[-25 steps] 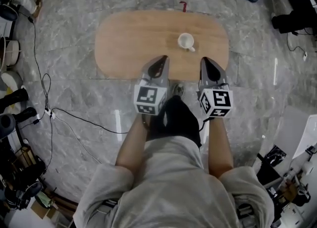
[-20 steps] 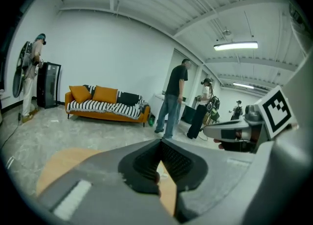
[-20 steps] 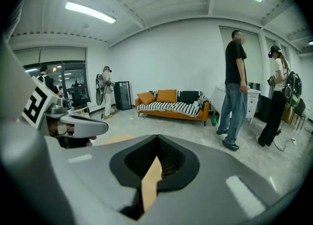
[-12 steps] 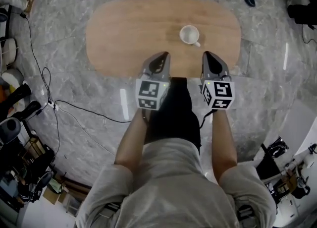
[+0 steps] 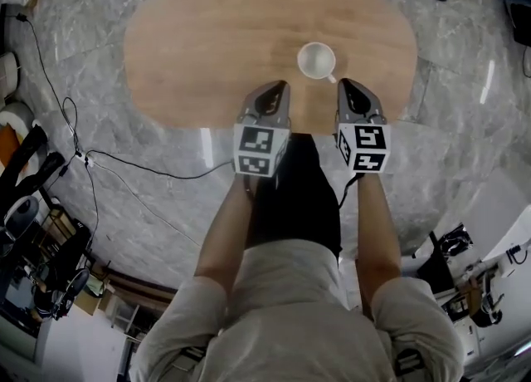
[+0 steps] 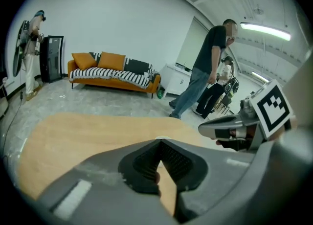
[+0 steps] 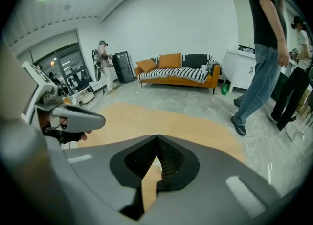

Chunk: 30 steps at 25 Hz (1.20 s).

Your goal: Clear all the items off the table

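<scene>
The left gripper (image 6: 159,141) is showing its 2 jaws drawn together at the tips, with nothing clamped between them. The right gripper (image 7: 157,136) is doing the same: its jaws are meeting at the tips and gripping nothing. In the head view the left gripper (image 5: 278,86) and the right gripper (image 5: 344,83) are pointing forward side by side, their tips lying over the near edge of the table (image 5: 207,40). Each is carrying its marker cube just ahead of the person's forearm.

The cup (image 5: 316,61), white and empty, is sitting upright on the table just beyond the 2 grippers. It is standing between their lines, nearer the right one and touching neither. Its handle is pointing toward the right gripper. It is the only thing standing on the oval wooden top.

From the left gripper view the table (image 6: 73,136) is spreading out ahead and the right gripper (image 6: 230,127) is showing at the right edge. From the right gripper view the left gripper (image 7: 73,116) is showing at the left.

Around the table a grey marble floor (image 5: 465,123) is stretching out, with black cables (image 5: 124,168) trailing across it on the left. Farther off, an orange sofa (image 6: 112,75) with a striped cover is standing against the white wall, and a person in jeans (image 7: 264,48) is walking past the far side of the table.
</scene>
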### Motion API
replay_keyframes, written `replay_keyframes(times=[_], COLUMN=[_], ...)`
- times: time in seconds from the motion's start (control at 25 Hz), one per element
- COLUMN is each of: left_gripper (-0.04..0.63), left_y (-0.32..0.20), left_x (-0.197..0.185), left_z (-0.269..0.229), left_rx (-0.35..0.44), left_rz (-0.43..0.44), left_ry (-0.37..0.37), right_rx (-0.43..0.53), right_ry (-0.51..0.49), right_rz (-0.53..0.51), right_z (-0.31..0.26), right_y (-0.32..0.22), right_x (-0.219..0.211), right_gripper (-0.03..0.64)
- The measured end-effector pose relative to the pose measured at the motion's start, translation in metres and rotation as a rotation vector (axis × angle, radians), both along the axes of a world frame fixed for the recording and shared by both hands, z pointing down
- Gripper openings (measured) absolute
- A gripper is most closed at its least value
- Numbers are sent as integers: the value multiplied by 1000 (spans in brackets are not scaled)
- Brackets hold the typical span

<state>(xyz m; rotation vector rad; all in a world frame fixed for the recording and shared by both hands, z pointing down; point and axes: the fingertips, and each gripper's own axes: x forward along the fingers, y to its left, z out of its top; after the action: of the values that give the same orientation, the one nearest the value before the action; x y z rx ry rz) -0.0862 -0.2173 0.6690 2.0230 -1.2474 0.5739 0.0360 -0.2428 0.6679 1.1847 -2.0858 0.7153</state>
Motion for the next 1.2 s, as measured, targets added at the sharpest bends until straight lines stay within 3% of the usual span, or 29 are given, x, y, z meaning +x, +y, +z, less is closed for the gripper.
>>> replay_keyframes(times=[0.56, 0.68, 1.2], left_gripper=[20, 20, 20], left_y=[-4, -4, -9], left_x=[17, 16, 5], left_z=[69, 76, 108], left_rx=[-124, -140, -196], left_rz=[-22, -31, -66], left_ry=[-4, 1, 17], right_rx=[-143, -179, -305], right_ry=[57, 63, 122], right_rz=[-81, -93, -166], right_z=[73, 84, 137], right_y=[-13, -16, -29], right_x=[9, 9, -2], right_gripper=[10, 97, 115])
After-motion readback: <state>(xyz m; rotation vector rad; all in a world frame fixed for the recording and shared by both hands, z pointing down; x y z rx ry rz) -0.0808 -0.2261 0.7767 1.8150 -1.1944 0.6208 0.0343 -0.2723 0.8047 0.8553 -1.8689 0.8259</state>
